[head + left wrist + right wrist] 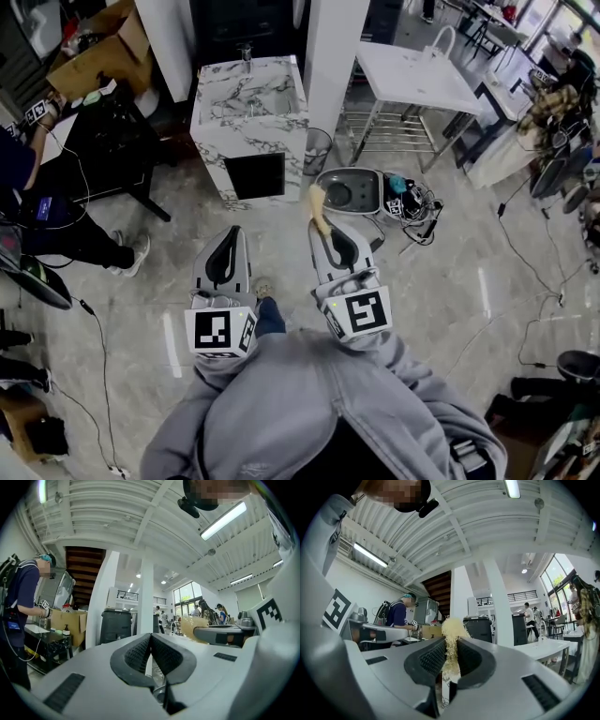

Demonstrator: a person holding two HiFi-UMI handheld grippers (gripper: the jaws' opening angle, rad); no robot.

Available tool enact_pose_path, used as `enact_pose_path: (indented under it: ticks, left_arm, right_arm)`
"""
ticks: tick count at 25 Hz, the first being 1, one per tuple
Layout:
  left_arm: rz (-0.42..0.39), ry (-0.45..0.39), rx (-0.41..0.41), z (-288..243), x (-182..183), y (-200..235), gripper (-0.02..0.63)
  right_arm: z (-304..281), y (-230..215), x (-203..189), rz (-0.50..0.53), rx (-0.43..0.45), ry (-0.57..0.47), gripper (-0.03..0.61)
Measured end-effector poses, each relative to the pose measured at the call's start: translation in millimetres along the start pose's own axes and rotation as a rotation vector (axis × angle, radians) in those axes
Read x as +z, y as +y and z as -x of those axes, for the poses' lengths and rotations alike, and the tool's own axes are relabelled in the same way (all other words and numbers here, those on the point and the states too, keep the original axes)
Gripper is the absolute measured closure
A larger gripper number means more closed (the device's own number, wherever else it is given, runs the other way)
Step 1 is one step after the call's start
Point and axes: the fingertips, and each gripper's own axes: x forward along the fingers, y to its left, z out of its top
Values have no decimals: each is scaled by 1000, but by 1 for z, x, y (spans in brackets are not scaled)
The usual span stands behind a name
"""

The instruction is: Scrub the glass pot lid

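1. Floor point(450, 281): pale polished stone, with cables trailing across it right of the cabinet.
2. Hoodie point(309, 412): grey, on the person holding both grippers; well in front of the cabinet, at the bottom of the head view.
3. Cabinet point(246, 122): marble-patterned sink unit with a tap on top and a black panel low on its front.
4. Table point(417, 75): white, on a metal frame, right of the cabinet beyond a white pillar.
5. Box point(98, 52): cardboard, left of the cabinet, above a black bench.
6. Second person point(37, 216): dark clothes, far left of the cabinet.
7. Tub point(370, 178): grey, on the floor just right of the cabinet's front. A round dark shape lies in it (whether that is the lid cannot be told).
8. Bin point(317, 150): wire mesh, beside the cabinet's right face.
9. Left gripper point(229, 234) point(150, 635): in front of the cabinet, its ribbed pads pressed together with nothing between them.
10. Right gripper point(324, 231) point(450, 641): beside the left one, its jaws nearly closed and clamped on the scrubber.
11. Scrubber point(320, 208) point(451, 632): pale yellow and fibrous, its tuft sticking out past the jaw tips toward the cabinet.
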Motion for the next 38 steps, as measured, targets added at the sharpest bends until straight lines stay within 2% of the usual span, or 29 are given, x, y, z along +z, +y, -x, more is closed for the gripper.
enact_pose_path:
  ticks: [7,14,22,28,38]
  left_arm:
    - [-45,24,-42,-95,-3,73,598]
    - [-49,18,-118,-180,-6,132,598]
    - [-10,25,-138,-210,-20,168,598]
    - [-9,27,-146,-229,-22,179,598]
    - [-20,13,-110,-291,-29,213,598]
  right_arm:
    - [-120,-22,-15,-13,-15,20,522]
    - [-208,-47,-33,-29,-88,39,522]
    - [-255,-52,-42,-11,-104,43,522]
    - [-272,-62,-45,-20,-119,33,523]
    - [-344,-89,-53,-12,-65,-6,522]
